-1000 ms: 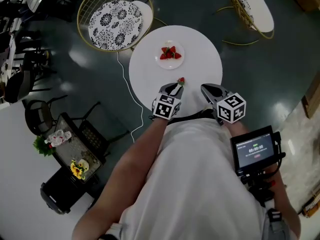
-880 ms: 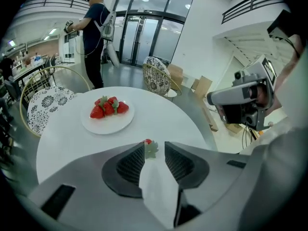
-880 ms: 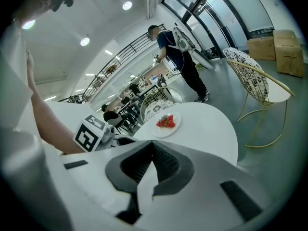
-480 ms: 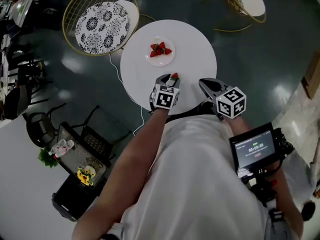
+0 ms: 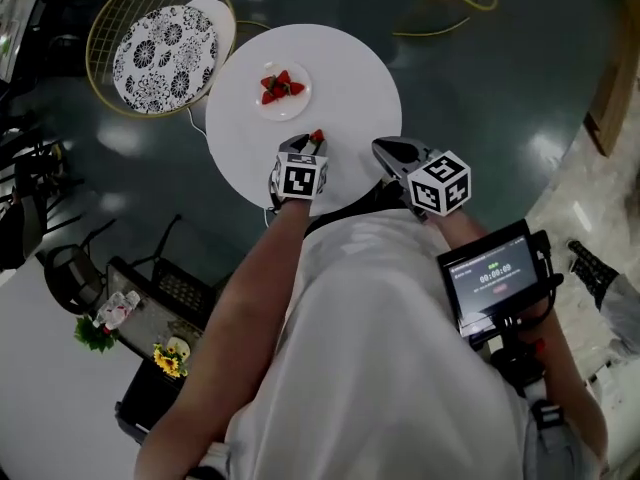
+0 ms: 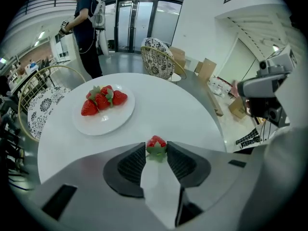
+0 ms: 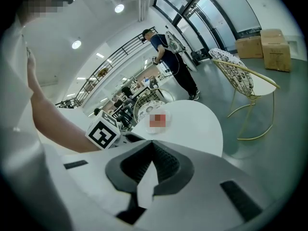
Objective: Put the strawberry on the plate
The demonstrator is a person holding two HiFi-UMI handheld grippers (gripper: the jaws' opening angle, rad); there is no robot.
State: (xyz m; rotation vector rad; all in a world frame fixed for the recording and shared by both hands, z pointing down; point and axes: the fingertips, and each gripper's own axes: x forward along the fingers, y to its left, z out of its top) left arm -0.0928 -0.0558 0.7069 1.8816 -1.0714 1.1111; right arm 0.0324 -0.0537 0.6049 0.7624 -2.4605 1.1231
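Note:
A single red strawberry point(image 6: 156, 142) lies on the round white table point(image 6: 168, 105), its green leaves towards me. It sits between the tips of my left gripper point(image 6: 156, 150), whose jaws stand wide and open around it; the head view shows this strawberry point(image 5: 317, 136) at the tips of the left gripper point(image 5: 303, 148). Farther back on the left, a white plate point(image 6: 103, 126) holds three strawberries point(image 6: 103, 99). My right gripper point(image 7: 153, 143) is shut with nothing in it and hovers at the table's near right edge point(image 5: 385, 150).
A gold wire chair with a patterned cushion point(image 5: 165, 45) stands left of the table, another chair point(image 7: 240, 78) behind it. A person point(image 6: 86, 18) stands far off. A hand-held screen point(image 5: 490, 283) is at my right side. Cardboard boxes point(image 7: 272, 47) sit by the windows.
The head view has swung, so the table and both grippers sit further left and up in the frame. The strawberry stays at the left gripper's tips.

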